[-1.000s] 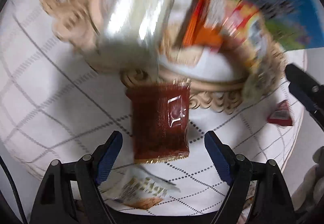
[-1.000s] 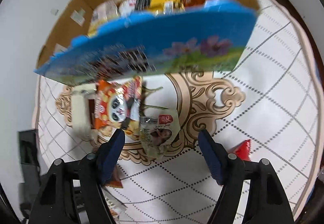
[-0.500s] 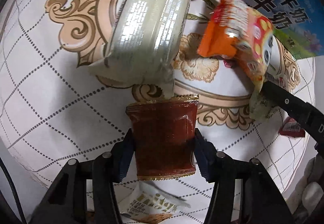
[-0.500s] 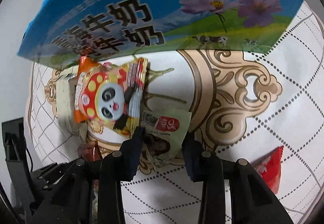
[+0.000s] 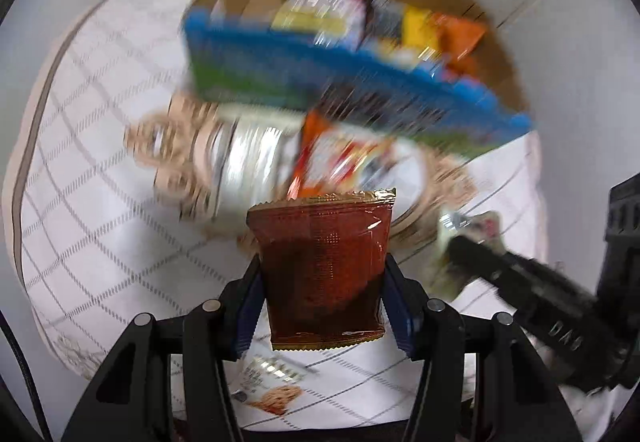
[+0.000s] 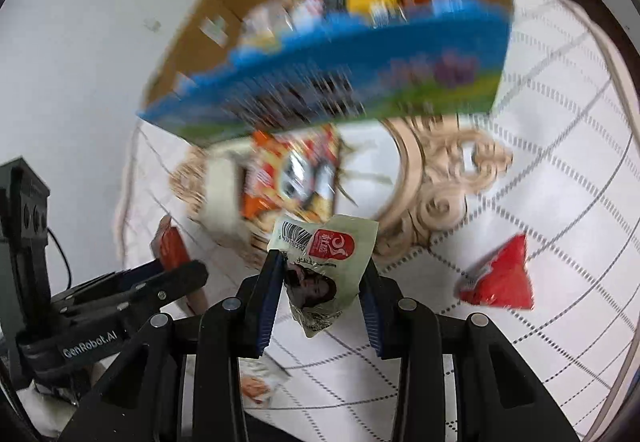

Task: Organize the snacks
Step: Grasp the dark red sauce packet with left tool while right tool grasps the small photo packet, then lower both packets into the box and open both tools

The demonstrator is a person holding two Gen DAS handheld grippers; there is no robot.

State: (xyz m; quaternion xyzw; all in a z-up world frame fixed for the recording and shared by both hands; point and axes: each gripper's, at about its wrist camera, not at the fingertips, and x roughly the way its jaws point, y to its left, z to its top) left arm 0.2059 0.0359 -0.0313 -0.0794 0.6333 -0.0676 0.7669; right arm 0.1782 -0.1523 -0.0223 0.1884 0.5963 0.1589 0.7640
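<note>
Your left hand-held gripper [image 5: 324, 294] clamps a dark red snack packet [image 5: 322, 270]. Your right hand-held gripper [image 6: 320, 290] grips a pale green packet [image 6: 324, 266]. A snack-filled cardboard box [image 6: 340, 54] sits ahead, blurred.

A white tablecloth [image 6: 560, 178] with a grey dotted grid and a tan scrollwork medallion [image 6: 444, 178] covered the round table, a white wall [image 6: 80, 22] stood behind it, and a thin black cable [image 6: 60, 254] hung at the left.

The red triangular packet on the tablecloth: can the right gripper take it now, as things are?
Probably not yet. The right gripper is shut on the pale green packet; the red triangular packet lies uncovered beside it.
</note>
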